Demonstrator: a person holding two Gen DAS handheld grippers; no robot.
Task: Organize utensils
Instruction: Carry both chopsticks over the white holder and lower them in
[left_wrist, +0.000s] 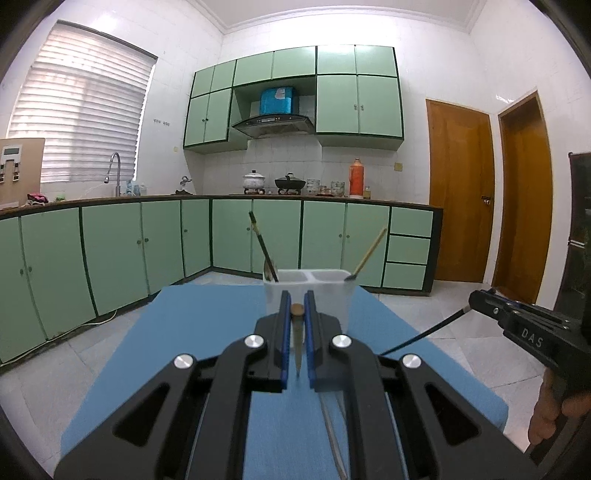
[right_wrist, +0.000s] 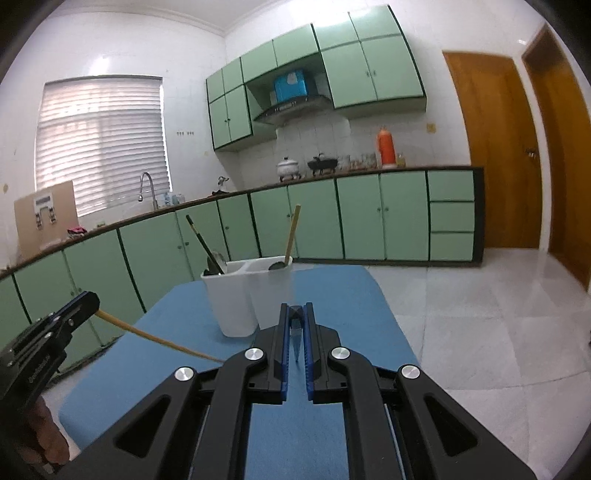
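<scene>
Both grippers clamped on utensils, left gripper (left_wrist: 297, 308) wooden handle (left_wrist: 296, 309), right gripper (right_wrist: 296, 314) black handle (right_wrist: 296, 314)

The holder (right_wrist: 236, 295) is smooth white plastic on a matt blue cloth (right_wrist: 332, 291). Floor tiles (right_wrist: 480, 325) shine glossy; the doors (right_wrist: 491, 147) are varnished wood.

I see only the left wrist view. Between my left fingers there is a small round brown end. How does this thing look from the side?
Observer: In the right wrist view it is a long pale wooden handle sticking out of the left gripper; its head is hidden.
Operator: And the pads of the right gripper, what do they do?
Observer: The right gripper has its blue pads closed on a thin dark utensil, seen end-on.
</scene>
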